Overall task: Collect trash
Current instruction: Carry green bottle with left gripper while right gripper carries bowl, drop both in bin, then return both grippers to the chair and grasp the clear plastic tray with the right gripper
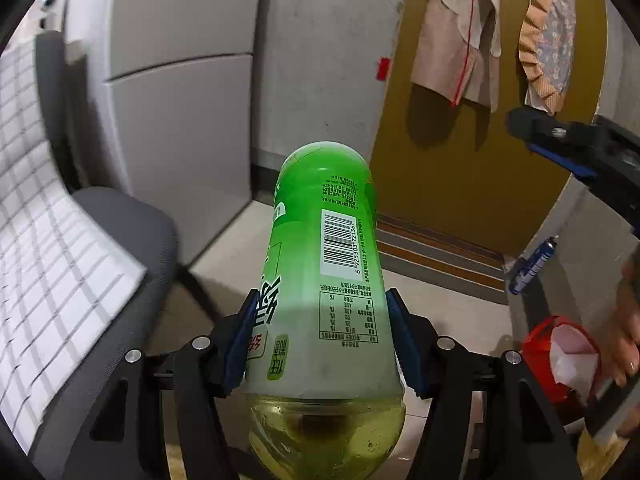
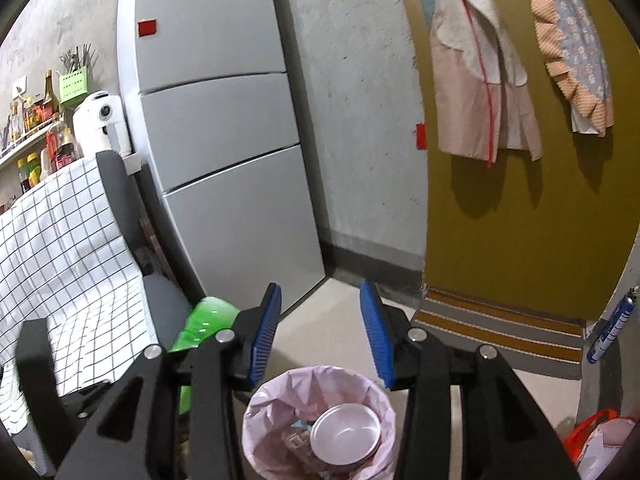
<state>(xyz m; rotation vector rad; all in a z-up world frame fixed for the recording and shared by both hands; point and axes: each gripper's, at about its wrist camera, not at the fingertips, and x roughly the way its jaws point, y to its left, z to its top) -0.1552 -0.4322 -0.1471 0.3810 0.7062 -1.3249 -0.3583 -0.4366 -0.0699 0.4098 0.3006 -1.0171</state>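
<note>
Two grippers: the left gripper (image 1: pixel 320 336) clamps a green bottle (image 1: pixel 326 264), the right gripper (image 2: pixel 320 332) gapes empty above a pink-lined bin (image 2: pixel 272 408)

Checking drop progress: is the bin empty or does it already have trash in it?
Not empty. The pink-lined bin already holds a can, bottom end up, with other scraps beside it. The green bottle is not in it yet.

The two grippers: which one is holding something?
The left gripper: its blue pads clamp the green-labelled plastic bottle. The right gripper is open and empty.
</note>
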